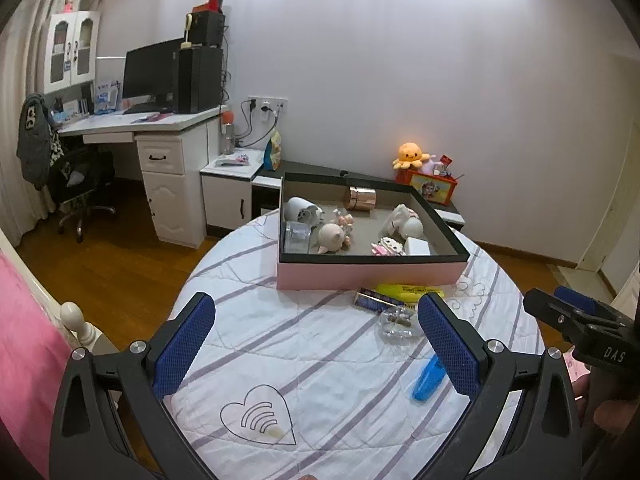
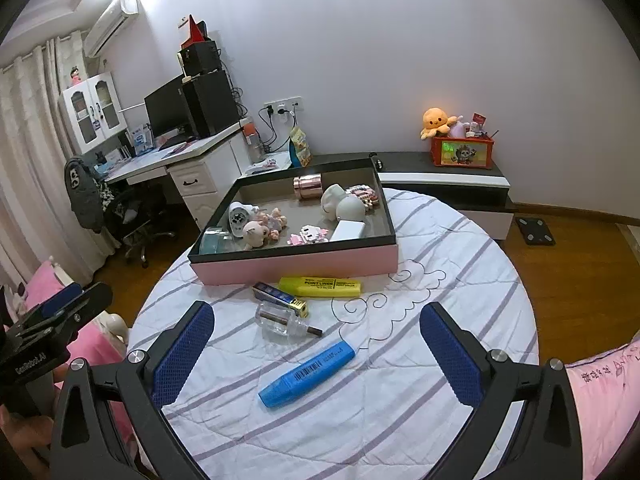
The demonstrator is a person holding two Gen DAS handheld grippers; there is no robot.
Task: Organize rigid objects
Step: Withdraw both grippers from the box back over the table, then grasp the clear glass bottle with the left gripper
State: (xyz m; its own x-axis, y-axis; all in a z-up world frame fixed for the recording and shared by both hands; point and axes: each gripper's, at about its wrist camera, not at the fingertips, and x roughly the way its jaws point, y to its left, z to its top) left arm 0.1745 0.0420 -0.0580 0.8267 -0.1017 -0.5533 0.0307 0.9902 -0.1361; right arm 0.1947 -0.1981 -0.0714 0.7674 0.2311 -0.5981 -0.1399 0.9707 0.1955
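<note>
Blue textured pads of the right gripper (image 2: 316,352) are standing wide apart, gripping nothing, with the blue highlighter (image 2: 307,373) lying between and just ahead of them on the striped quilt (image 2: 440,248). Its long axis is running diagonally, cap end up and to the right, so the jaws would, in my judgement, need turning to close across the barrel. The left gripper (image 1: 316,352) is likewise hanging spread and empty, with that highlighter off to its right, near its right finger; the right hand is sitting nearer.

Beyond are lying a clear glass bottle (image 2: 280,322) on its side, a dark blue box (image 2: 280,298) with a gold end, and a yellow highlighter (image 2: 320,287), all just before the pink tray (image 2: 296,266). These are hard, smooth plastic and glass. The tray, dark-rimmed, is already holding figurines, a copper-coloured cylinder (image 2: 307,186) and a white block (image 2: 349,231).
</note>
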